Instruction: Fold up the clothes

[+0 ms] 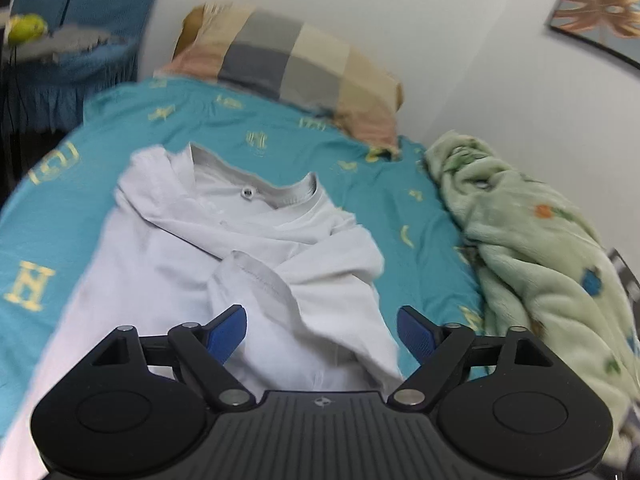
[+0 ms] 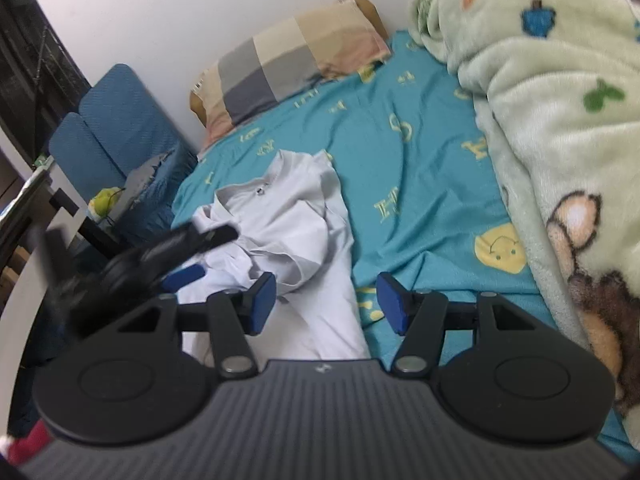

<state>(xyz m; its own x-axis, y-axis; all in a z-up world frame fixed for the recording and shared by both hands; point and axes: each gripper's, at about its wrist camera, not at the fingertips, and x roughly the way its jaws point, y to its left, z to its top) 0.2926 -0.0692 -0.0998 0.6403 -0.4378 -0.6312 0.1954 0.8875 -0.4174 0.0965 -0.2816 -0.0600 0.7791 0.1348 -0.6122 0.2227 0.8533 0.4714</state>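
A white shirt (image 1: 168,264) lies on the teal bedsheet (image 1: 360,196), collar toward the pillow, with one sleeve folded across its middle. My left gripper (image 1: 322,334) is open and empty, hovering just above the folded sleeve's cuff. In the right wrist view the same shirt (image 2: 296,220) lies left of centre. My right gripper (image 2: 326,306) is open and empty above the shirt's right edge. The left gripper (image 2: 188,256) shows blurred at the left, over the shirt.
A checked pillow (image 1: 296,60) lies against the wall at the head of the bed. A green fleece blanket (image 1: 532,248) is bunched along the bed's right side, also large in the right wrist view (image 2: 560,120). A blue chair (image 2: 116,132) stands left of the bed.
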